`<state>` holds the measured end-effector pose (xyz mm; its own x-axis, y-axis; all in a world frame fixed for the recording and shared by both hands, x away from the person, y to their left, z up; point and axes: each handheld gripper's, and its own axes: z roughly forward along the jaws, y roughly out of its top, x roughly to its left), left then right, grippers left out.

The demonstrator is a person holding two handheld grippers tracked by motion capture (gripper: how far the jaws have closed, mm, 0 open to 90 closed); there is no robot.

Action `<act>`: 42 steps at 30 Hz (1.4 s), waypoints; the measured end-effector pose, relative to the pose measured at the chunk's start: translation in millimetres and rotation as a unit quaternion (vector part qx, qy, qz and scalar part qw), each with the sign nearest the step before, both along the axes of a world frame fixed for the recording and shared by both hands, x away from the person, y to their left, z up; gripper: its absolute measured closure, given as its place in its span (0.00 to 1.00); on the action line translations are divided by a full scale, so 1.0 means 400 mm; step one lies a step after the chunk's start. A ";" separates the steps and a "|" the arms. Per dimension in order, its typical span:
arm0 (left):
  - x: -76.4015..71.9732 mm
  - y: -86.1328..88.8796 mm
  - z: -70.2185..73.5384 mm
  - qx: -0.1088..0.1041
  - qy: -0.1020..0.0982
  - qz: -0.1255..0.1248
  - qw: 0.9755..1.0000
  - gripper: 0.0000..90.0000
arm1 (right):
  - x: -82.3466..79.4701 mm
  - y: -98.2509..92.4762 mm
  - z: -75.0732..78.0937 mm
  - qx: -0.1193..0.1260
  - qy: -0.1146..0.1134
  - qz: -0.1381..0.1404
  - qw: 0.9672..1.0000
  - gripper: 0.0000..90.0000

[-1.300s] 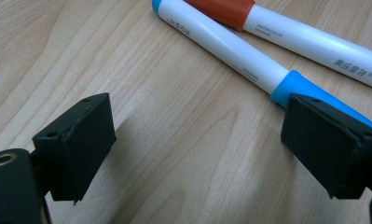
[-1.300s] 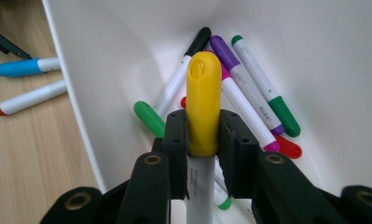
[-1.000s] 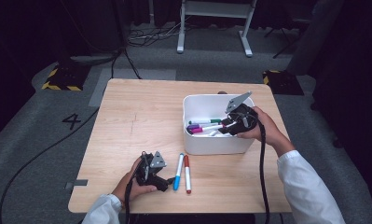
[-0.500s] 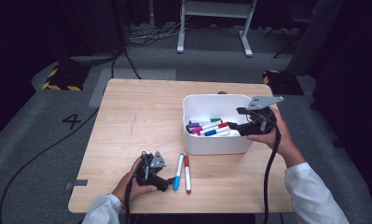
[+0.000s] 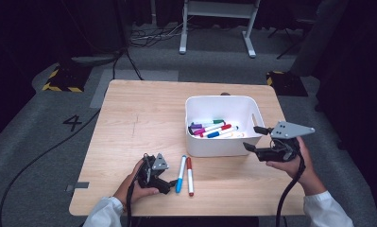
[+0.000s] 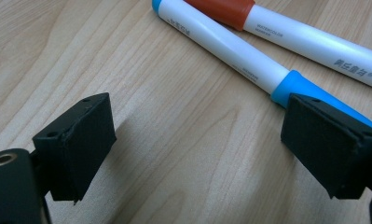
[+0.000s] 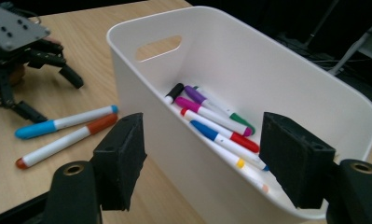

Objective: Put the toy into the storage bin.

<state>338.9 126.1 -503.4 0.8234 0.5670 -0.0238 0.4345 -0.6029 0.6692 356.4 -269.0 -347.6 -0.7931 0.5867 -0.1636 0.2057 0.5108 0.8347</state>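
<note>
I am looking down on a pale wooden table (image 5: 143, 118), and nearest to me my left gripper (image 5: 169, 184) is resting on its near edge, its jaws standing apart with nothing between them. In the left gripper view the right-hand jaw is sitting just against the blue end of the blue-capped marker (image 6: 249, 60), while the red-capped marker (image 6: 305, 37) is lying just beyond it; the two are lying side by side on the bare wood, just in front of the bin. My right gripper (image 5: 253, 139) is hovering off the near right corner of the white bin (image 5: 209, 146), jaws having just been opening, now wide apart and gripping nothing, with the bin's rim showing between them in the right gripper view. Inside the bin a heap of markers (image 7: 216, 121) is lying on the floor of it: purple, green, magenta, red, blue and a black-capped one, some overlapping. Beyond the table grey carpet (image 5: 44, 142) is spreading out, marked with a taped 4 (image 5: 72, 122), black cables (image 5: 143, 38) are trailing across it, and a white metal stand (image 5: 214, 23) is standing at the far side against a dark room
</note>
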 end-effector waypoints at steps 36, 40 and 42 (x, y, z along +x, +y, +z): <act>0.000 0.000 0.000 0.000 0.000 0.000 1.000 0.11 | 0.013 0.367 -0.351 -0.001 0.093 0.078 0.993 0.40; 0.000 0.000 0.000 0.000 0.000 0.001 1.000 0.11 | 0.027 0.383 -0.369 -0.011 0.103 0.064 0.993 0.43; 0.000 0.000 0.000 0.000 0.000 0.000 1.000 0.11 | 0.031 0.389 -0.376 -0.022 0.105 0.054 0.993 0.45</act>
<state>338.9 126.1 -503.5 0.8231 0.5674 -0.0239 0.4346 -0.6023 0.6696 368.7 -113.6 -498.0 -0.8705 0.4920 -0.0119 0.3143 0.5746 0.7557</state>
